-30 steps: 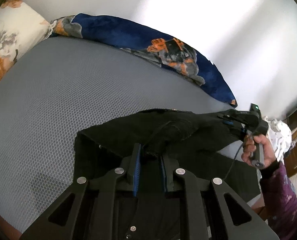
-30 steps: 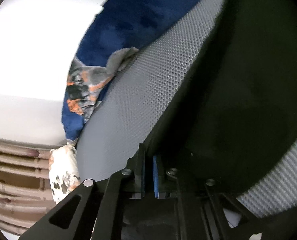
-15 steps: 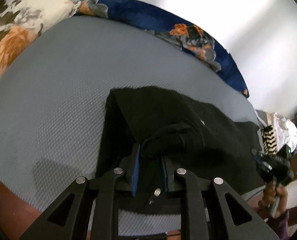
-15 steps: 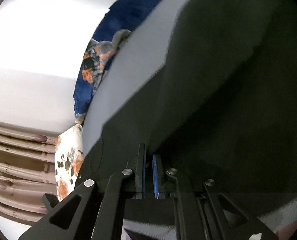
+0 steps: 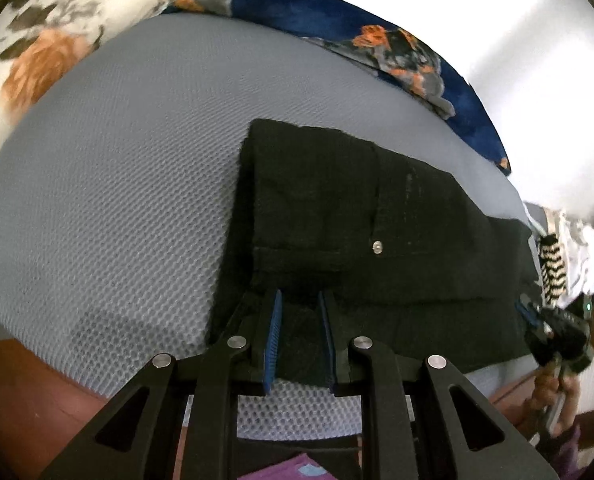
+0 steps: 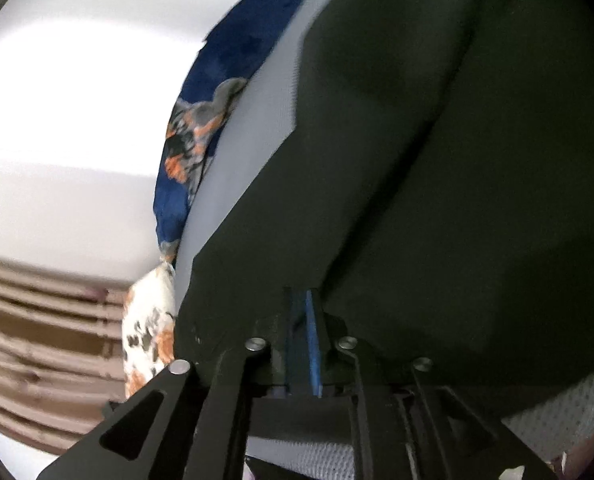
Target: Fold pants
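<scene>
Black pants (image 5: 337,208) lie folded flat on the grey mesh mattress (image 5: 117,160), with a metal button showing on top. My left gripper (image 5: 300,320) sits at their near edge, shut on a flap of the black cloth between its blue pads. At the right end of the pants, a hand (image 5: 557,384) holds my right gripper (image 5: 531,314). In the right wrist view the pants (image 6: 457,160) fill most of the picture. The right gripper (image 6: 303,304) has its jaws opening, and the cloth edge is still pinched at the narrow gap between the pads.
A blue floral blanket (image 5: 397,48) runs along the far side against the white wall. A white floral pillow (image 5: 45,40) lies at the far left. A heap of light clothes (image 5: 577,252) sits past the right end. A brown ribbed surface (image 6: 37,340) stands beyond the bed.
The lifted fold of the pants has come down flat on the mattress. Both grippers drew toward the near edge and sank. The right gripper slid to the pants' right end.
</scene>
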`<state>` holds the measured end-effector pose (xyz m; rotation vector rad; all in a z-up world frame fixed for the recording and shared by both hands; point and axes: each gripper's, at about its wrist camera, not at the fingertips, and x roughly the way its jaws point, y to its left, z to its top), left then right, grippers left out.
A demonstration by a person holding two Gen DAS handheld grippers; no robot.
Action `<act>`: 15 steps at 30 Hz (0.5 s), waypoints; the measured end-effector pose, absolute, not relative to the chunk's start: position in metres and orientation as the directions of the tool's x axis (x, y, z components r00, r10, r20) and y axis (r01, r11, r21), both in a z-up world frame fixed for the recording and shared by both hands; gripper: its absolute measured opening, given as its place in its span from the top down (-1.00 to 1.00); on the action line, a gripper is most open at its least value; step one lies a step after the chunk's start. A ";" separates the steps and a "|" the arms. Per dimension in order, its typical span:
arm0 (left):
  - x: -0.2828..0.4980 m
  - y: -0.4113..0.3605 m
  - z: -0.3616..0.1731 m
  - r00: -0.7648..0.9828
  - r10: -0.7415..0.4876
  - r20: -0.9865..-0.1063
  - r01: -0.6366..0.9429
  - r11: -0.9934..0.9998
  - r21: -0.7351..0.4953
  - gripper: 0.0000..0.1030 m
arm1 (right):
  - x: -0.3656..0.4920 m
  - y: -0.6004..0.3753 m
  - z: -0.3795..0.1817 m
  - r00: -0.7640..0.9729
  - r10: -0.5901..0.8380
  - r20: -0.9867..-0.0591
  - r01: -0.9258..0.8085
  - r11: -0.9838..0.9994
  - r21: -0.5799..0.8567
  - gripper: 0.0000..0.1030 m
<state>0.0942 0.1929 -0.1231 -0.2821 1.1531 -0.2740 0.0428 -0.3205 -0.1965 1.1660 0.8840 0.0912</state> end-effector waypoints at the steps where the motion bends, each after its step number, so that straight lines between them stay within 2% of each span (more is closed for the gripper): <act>1: 0.095 0.191 -0.123 0.379 -0.353 -0.855 0.072 0.933 -0.353 0.62 | 0.042 -0.326 -0.202 0.676 0.495 -0.546 0.382 0.399 0.834 0.56; 4: 0.099 0.188 -0.126 0.366 -0.360 -0.858 0.063 0.930 -0.363 0.62 | 0.044 -0.335 -0.212 0.711 0.509 -0.486 0.365 0.324 0.873 0.46; 7: 0.097 0.188 -0.127 0.361 -0.365 -0.858 0.056 0.927 -0.371 0.62 | 0.051 -0.336 -0.219 0.702 0.512 -0.495 0.386 0.310 0.869 0.24; 9: 0.098 0.188 -0.129 0.355 -0.383 -0.853 0.046 0.918 -0.393 0.61 | 0.054 -0.336 -0.224 0.709 0.503 -0.495 0.407 0.282 0.869 0.29; 13: 0.090 0.190 -0.127 0.337 -0.465 -0.819 0.026 0.874 -0.485 0.60 | 0.065 -0.332 -0.221 0.712 0.504 -0.489 0.390 0.296 0.872 0.23; 14: 0.087 0.189 -0.126 0.337 -0.470 -0.815 0.027 0.871 -0.491 0.60 | 0.068 -0.330 -0.221 0.711 0.514 -0.480 0.379 0.296 0.877 0.28; 15: 0.084 0.187 -0.124 0.337 -0.474 -0.814 0.032 0.869 -0.493 0.60 | 0.072 -0.326 -0.220 0.703 0.527 -0.478 0.366 0.308 0.878 0.41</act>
